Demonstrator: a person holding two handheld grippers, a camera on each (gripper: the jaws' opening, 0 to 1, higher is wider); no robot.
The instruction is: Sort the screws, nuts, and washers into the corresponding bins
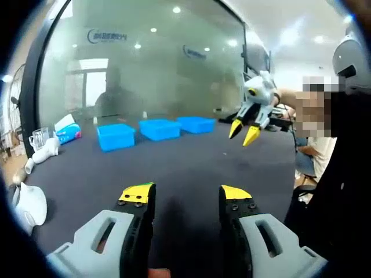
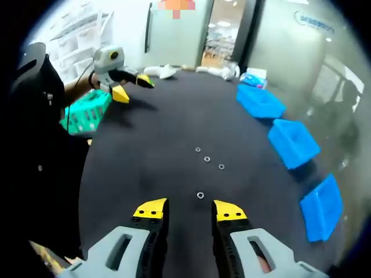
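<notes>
Several small metal rings, nuts or washers, lie on the dark table (image 2: pixel 162 124): a loose row of three (image 2: pixel 207 158) and a single one (image 2: pixel 200 195) just ahead of my right gripper (image 2: pixel 190 209). That gripper is open and holds nothing. Three blue bins (image 2: pixel 293 142) line the table's right side; in the left gripper view the same bins (image 1: pixel 159 128) stand in a row at the far edge. My left gripper (image 1: pixel 186 194) is open and empty over bare table (image 1: pixel 191 162). Each gripper sees the other in the air: the right gripper (image 1: pixel 243 133) and the left gripper (image 2: pixel 133 88).
A teal basket (image 2: pixel 87 113) sits at the table's left edge beside the person (image 2: pixel 40 150). White crockery (image 1: pixel 29 204), glass cups (image 1: pixel 39 138) and a tissue pack (image 1: pixel 68 132) cluster at one end. A glass wall (image 1: pixel 162 63) runs behind the bins.
</notes>
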